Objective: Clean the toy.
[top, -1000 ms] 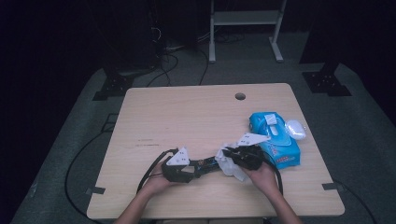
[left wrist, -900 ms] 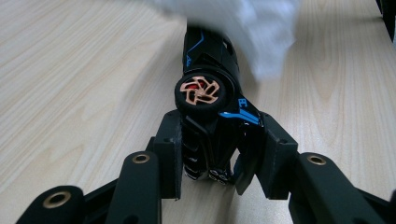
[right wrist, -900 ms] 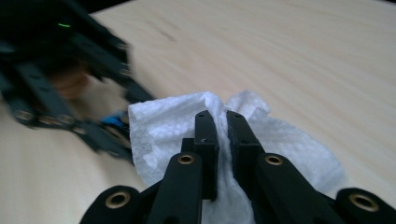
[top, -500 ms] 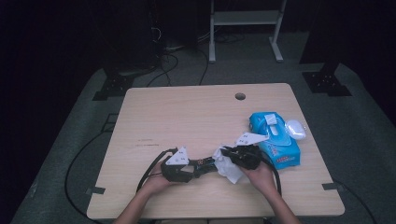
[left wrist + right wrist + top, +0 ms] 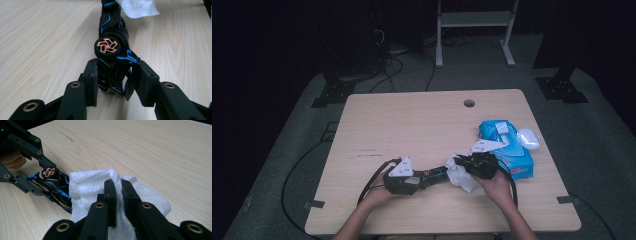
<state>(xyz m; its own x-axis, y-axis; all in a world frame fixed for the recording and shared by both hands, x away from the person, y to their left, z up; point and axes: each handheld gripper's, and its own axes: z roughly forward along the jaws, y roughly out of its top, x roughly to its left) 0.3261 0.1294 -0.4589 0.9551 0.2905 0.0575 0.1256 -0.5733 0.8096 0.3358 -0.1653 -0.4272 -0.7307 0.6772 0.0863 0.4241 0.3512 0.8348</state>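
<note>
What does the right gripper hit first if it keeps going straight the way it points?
Likely the black-and-blue toy car held by the left gripper: the right gripper, shut on a white wipe, points at it, wipe leading.

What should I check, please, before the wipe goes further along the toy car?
1. Left gripper clamped on the toy car: ok.
2. Right gripper pinching the wipe: ok.
3. Wipe touching the car: ok, it covers the far end.
4. Car resting flat on the table: cannot tell.
5. Wipe pack out of the way: ok, it lies beside the right hand.
</note>
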